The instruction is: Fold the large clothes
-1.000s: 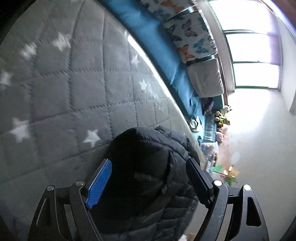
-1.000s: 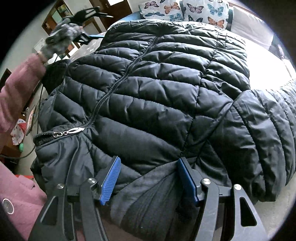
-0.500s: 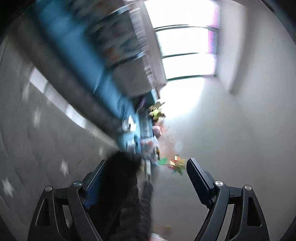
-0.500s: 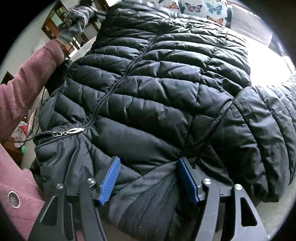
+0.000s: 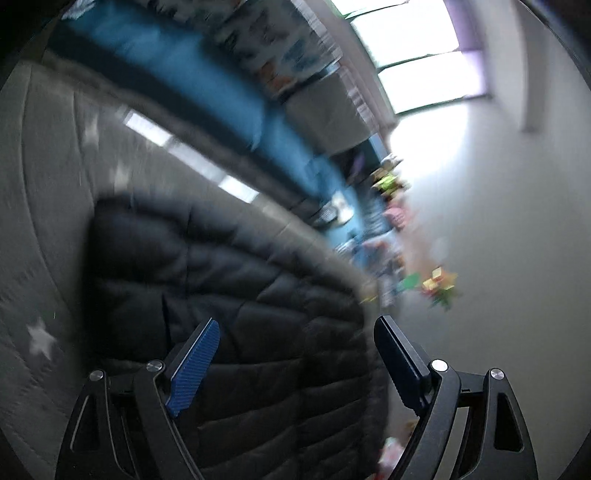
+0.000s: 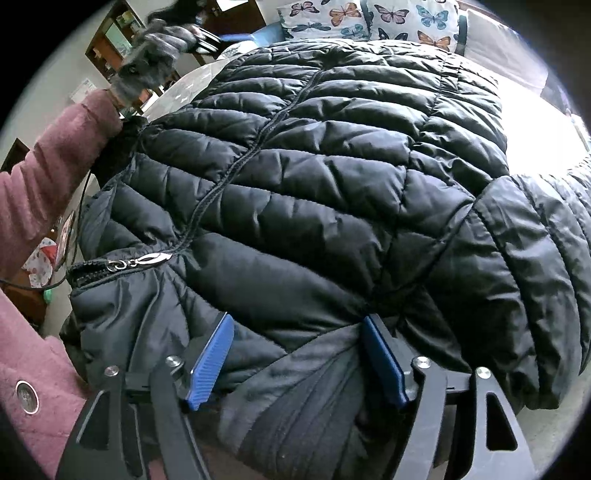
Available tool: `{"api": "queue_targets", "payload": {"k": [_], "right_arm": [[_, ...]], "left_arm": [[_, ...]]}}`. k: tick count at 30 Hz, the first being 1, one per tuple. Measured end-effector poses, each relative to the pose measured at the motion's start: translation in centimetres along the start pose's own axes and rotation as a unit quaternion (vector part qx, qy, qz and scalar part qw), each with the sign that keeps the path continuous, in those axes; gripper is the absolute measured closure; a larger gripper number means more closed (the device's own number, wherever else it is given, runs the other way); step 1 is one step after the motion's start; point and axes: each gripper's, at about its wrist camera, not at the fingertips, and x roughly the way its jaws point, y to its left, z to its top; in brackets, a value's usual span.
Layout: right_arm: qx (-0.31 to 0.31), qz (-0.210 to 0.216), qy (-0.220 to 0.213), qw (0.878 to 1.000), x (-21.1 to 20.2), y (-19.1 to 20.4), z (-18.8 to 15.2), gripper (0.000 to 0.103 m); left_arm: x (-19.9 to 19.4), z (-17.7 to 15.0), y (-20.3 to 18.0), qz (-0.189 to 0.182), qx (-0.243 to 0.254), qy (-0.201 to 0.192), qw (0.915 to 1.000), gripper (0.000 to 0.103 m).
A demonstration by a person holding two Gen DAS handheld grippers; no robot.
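A black quilted puffer jacket lies spread over the bed, zipped, with its silver zipper pull at the near left. My right gripper is open, jaws wide, straddling the jacket's collar at the near edge. In the blurred left wrist view the jacket lies on the grey star-patterned quilt. My left gripper is open and empty above it. The person's gloved left hand shows at the far left in the right wrist view.
Butterfly-print pillows and a blue headboard cushion line the far side of the bed. A bright window and toys stand beyond the bed's edge. A pink-sleeved arm crosses the left side.
My left gripper has swung fast over the bed, and the view now shows a wide part of the jacket below it. The right gripper has stayed put on the collar.
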Motion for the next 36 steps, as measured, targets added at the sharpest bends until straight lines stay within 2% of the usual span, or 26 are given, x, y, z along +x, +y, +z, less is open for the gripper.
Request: {"api": "queue_targets", "payload": {"k": [1, 3, 6, 9, 13, 16, 18, 20, 23, 26, 28, 32, 36], "right_arm": [[-0.002, -0.002, 0.0, 1.0, 0.0, 0.1, 0.0, 0.022], [-0.004, -0.002, -0.001, 1.0, 0.0, 0.1, -0.1, 0.02], [-0.003, 0.002, -0.003, 1.0, 0.2, 0.2, -0.1, 0.014], [-0.013, 0.0, -0.003, 1.0, 0.6, 0.7, -0.2, 0.007], [-0.026, -0.016, -0.001, 1.0, 0.9, 1.5, -0.1, 0.001], [-0.02, -0.023, -0.001, 1.0, 1.0, 1.7, 0.1, 0.0], [-0.016, -0.031, -0.007, 0.999, 0.5, 2.1, 0.3, 0.0], [-0.021, -0.027, -0.03, 0.999, -0.3, 2.9, 0.6, 0.0], [-0.041, -0.034, -0.049, 0.997, -0.6, 4.4, 1.1, 0.0], [-0.059, -0.03, -0.04, 0.997, 0.2, 5.9, 1.0, 0.0], [-0.093, -0.032, -0.027, 0.995, 0.7, 7.2, 0.1, 0.0], [-0.148, -0.085, -0.005, 0.985, 2.1, 9.0, -2.3, 0.0], [-0.152, -0.105, -0.039, 0.982, -0.2, 9.6, -2.3, 0.002]], "left_arm": [[2.0, -0.1, 0.7, 0.025, -0.006, 0.019, 0.9995, 0.012], [3.9, -0.4, 1.6, 0.057, -0.006, 0.028, 0.998, 0.014], [5.6, 0.0, 2.0, 0.07, -0.018, 0.022, 0.9971, 0.014], [4.8, -1.2, -0.7, 0.082, 0.013, 0.01, 0.9965, 0.014], [0.4, -5.2, -5.5, 0.082, 0.1, -0.009, 0.9916, 0.014], [-2.4, -10.0, -9.3, 0.08, 0.151, -0.009, 0.9853, 0.013], [-4.3, -14.3, -11.1, 0.08, 0.175, -0.005, 0.9813, 0.013], [-8.2, -19.5, -11.0, 0.077, 0.19, 0.001, 0.9788, 0.013], [-10.1, -26.3, -10.8, 0.074, 0.206, 0.017, 0.9756, 0.013], [-11.3, -32.8, -10.1, 0.081, 0.221, 0.038, 0.9711, 0.014], [-11.8, -36.9, -9.4, 0.079, 0.234, 0.044, 0.968, 0.014], [-11.2, -41.9, -8.7, 0.098, 0.263, 0.051, 0.9585, 0.015], [-10.5, -44.7, -8.8, 0.119, 0.293, 0.024, 0.9483, 0.018]]}}
